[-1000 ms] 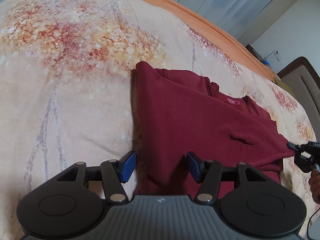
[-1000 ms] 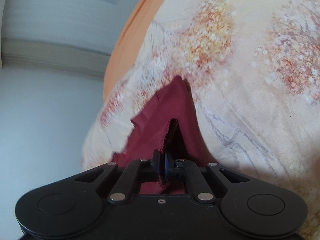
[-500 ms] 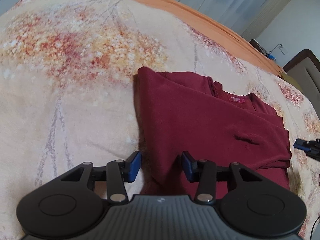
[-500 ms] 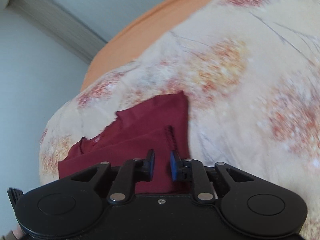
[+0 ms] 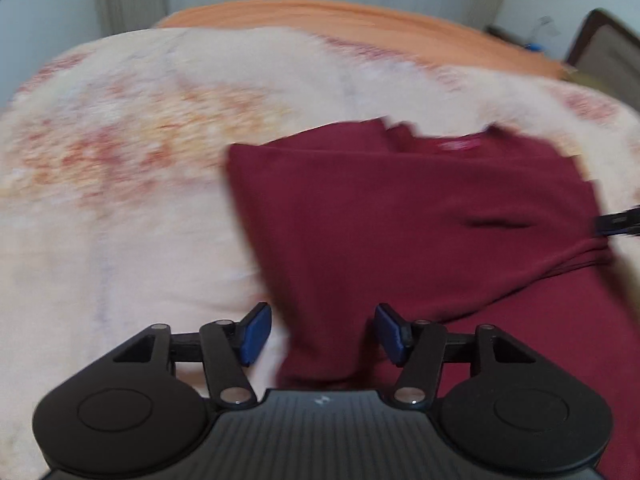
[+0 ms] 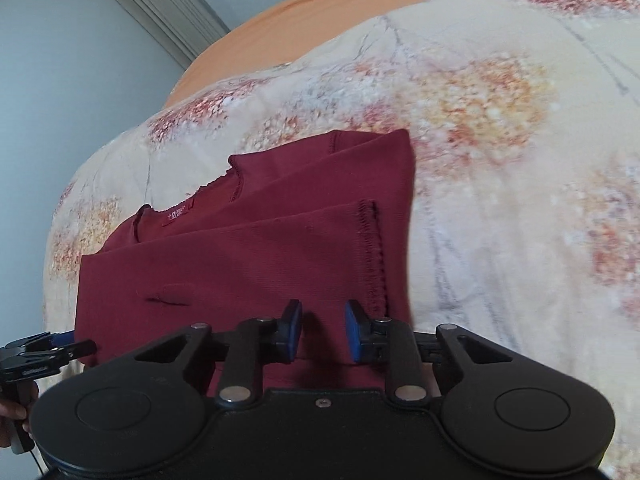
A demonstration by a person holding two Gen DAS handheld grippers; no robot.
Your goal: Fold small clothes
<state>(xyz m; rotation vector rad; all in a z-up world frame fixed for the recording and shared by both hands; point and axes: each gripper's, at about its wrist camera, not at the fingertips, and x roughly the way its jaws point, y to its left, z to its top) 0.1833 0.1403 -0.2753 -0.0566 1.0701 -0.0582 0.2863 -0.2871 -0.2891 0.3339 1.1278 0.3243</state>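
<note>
Here the left tool (image 5: pixel 322 334) hangs over the near left edge of a dark red top (image 5: pixel 420 216), its blue pads (image 5: pixel 256 332) well apart and its jaws opening. Cloth lies below the gap, but neither pad presses on it. The left pad stands over the bedspread, the right one over the red cloth.

The right tool (image 6: pixel 322 330) hovers above the near edge of the same top (image 6: pixel 248 256), close to a stitched hem (image 6: pixel 374 252) that runs away from it. Its jaws are opening too, with a narrower gap, and its pads (image 6: pixel 294 328) grip nothing; the cloth lies flat beneath them.

The top lies partly folded on a bed, one layer laid across the body, with the neckline and a small red label (image 6: pixel 178 213) at the far side. A short crease (image 6: pixel 166 300) marks the upper layer. The bedspread (image 6: pixel 500 152) is cream with red and orange flower patches, and an orange sheet (image 6: pixel 320 12) shows along the far edge of the bed. In the right wrist view the left tool appears at the lower left border, beside the top's edge, with part of a hand (image 6: pixel 14 412) behind it. The left wrist view is blurred.
</note>
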